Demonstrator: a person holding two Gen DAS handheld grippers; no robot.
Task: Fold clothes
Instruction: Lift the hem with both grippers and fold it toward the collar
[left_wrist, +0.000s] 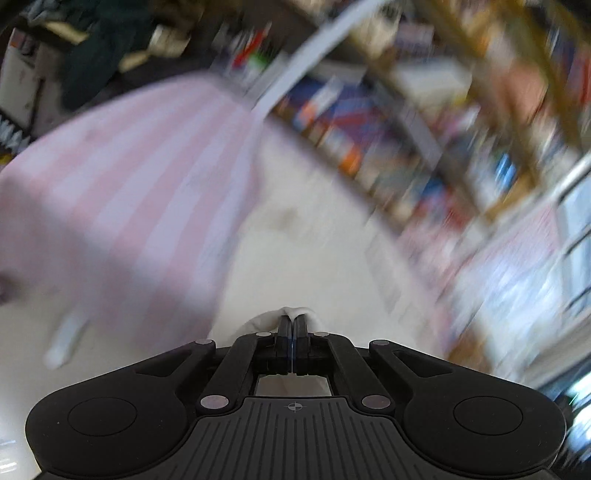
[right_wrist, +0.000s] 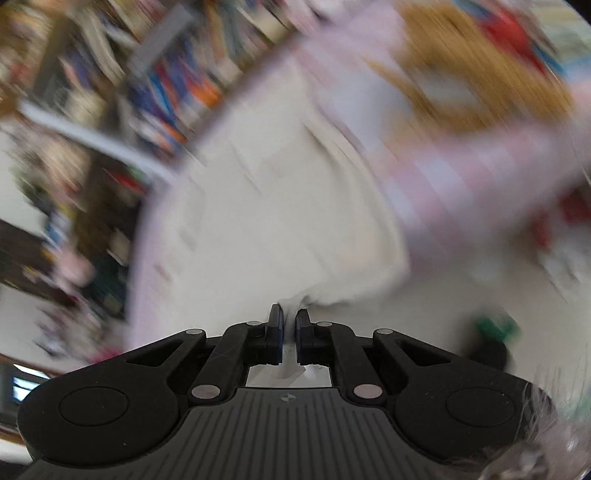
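The cloth (left_wrist: 110, 192) was soft, with pink and white stripes. It looked very blurry. In the left wrist view it spread wide from 9 o'clock up to 12 o'clock, over a pale counter (left_wrist: 303, 229). A white edge of it (left_wrist: 266, 317) was bunched at the tips of the left tool. In the right wrist view the striped part (right_wrist: 461, 177) hung toward 2 o'clock. A white part (right_wrist: 295, 206) ran down the middle to the right tool.

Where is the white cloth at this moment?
The white cloth fills the middle of the right wrist view, pinched at its near edge by the right gripper; the left gripper clamps another edge, beside pink striped fabric.
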